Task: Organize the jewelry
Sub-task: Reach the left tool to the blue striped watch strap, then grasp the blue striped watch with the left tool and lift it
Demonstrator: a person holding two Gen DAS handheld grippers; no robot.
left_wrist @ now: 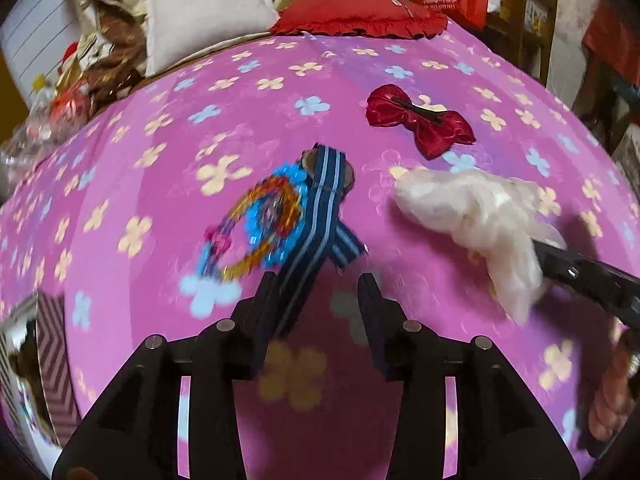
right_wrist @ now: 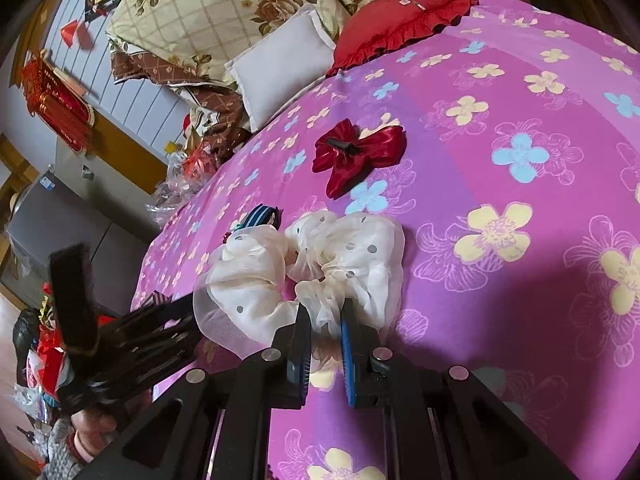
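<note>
On the pink flowered bedspread point(left_wrist: 160, 184) lie a red satin bow clip point(left_wrist: 420, 120), a blue striped ribbon bow point(left_wrist: 320, 216) and colourful bead bracelets point(left_wrist: 256, 224). My left gripper point(left_wrist: 320, 292) is open just in front of the striped ribbon's tail, which lies against its left finger. My right gripper point(right_wrist: 325, 316) is shut on the edge of a white dotted chiffon scrunchie point(right_wrist: 312, 264), also visible in the left wrist view point(left_wrist: 472, 216). The red bow point(right_wrist: 356, 152) lies beyond the scrunchie. The striped ribbon point(right_wrist: 260, 216) peeks out behind it.
A red ruffled cushion point(left_wrist: 360, 12) and a white pillow point(left_wrist: 208, 16) lie at the bed's far end. A striped box point(left_wrist: 52, 360) stands at the lower left. Folded quilts point(right_wrist: 224, 8) and clutter line the far left side.
</note>
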